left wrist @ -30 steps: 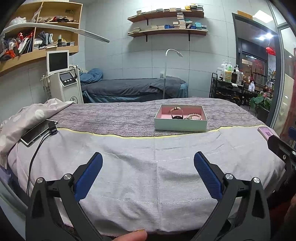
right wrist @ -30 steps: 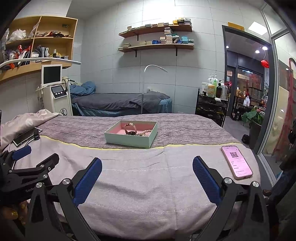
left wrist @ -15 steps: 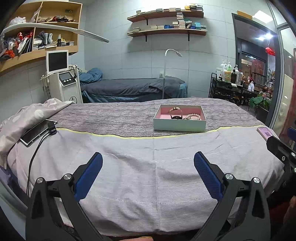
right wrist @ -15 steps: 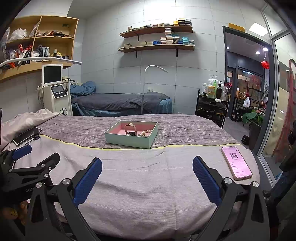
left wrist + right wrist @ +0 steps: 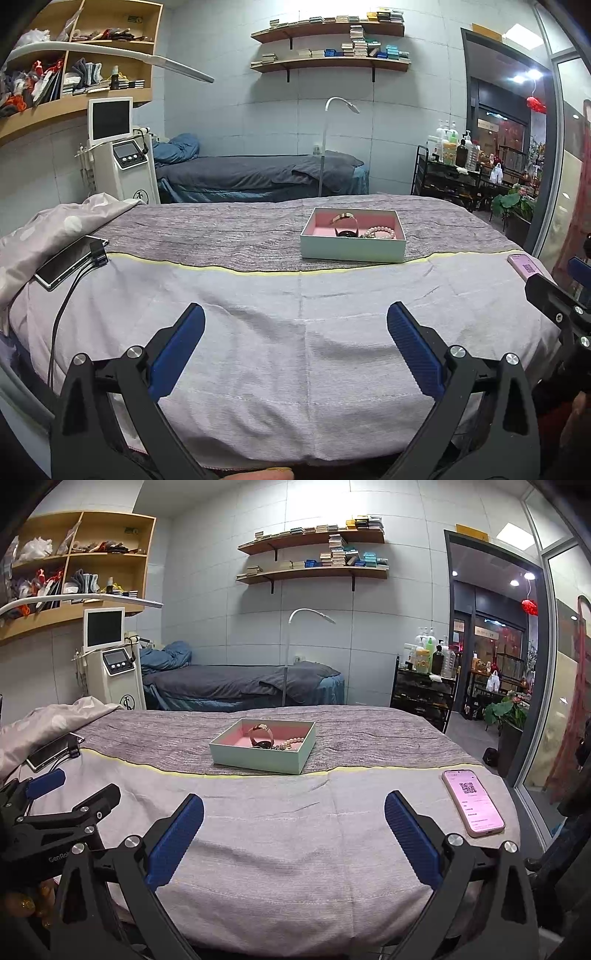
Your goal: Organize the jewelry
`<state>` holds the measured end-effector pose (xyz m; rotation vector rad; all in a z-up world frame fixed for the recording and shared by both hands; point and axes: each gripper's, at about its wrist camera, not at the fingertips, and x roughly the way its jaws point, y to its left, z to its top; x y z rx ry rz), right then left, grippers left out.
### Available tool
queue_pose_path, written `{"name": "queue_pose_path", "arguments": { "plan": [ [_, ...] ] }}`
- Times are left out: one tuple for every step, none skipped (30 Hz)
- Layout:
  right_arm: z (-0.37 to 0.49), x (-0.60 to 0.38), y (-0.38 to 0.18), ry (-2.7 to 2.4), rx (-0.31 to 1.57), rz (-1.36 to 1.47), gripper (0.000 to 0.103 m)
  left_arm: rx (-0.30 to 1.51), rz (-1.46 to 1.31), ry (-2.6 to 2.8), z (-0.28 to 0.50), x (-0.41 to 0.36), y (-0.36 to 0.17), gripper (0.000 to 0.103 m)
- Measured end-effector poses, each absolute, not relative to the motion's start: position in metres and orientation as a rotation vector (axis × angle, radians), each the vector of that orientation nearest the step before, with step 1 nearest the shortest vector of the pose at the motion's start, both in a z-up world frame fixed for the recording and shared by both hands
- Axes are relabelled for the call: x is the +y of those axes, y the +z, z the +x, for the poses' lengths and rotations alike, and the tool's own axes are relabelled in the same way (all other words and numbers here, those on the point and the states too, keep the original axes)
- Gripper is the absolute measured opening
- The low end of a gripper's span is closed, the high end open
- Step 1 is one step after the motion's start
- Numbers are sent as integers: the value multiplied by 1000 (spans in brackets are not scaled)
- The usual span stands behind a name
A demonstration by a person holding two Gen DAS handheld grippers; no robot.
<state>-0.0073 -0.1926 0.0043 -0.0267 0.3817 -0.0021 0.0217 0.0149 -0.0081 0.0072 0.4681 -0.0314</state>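
A pale green jewelry box (image 5: 352, 251) with a pink lining sits on the grey cloth at the middle of the bed; it also shows in the right wrist view (image 5: 260, 760). Inside lie a gold bangle (image 5: 342, 217), a dark ring-shaped piece (image 5: 346, 232) and a pearl bracelet (image 5: 380, 232). My left gripper (image 5: 295, 325) is open and empty, low over the near edge of the bed, well short of the box. My right gripper (image 5: 294, 814) is open and empty too, beside the left one, also far from the box.
A pink phone (image 5: 472, 802) lies on the bed at the right. A tablet with a cable (image 5: 70, 261) lies at the left by a crumpled sheet (image 5: 55, 229). A machine with a screen (image 5: 118, 155), a second bed and a cart of bottles (image 5: 447, 173) stand behind.
Both views have shifted only slightly; the box sits a little higher and left in the left wrist view. Both grippers stay open.
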Motion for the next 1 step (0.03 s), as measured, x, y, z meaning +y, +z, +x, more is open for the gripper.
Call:
{"name": "queue_pose_path", "arguments": {
  "plan": [
    [-7,-193,4,-2,380,-27,97,469,9,-33,22,14,-8,97]
  ]
}}
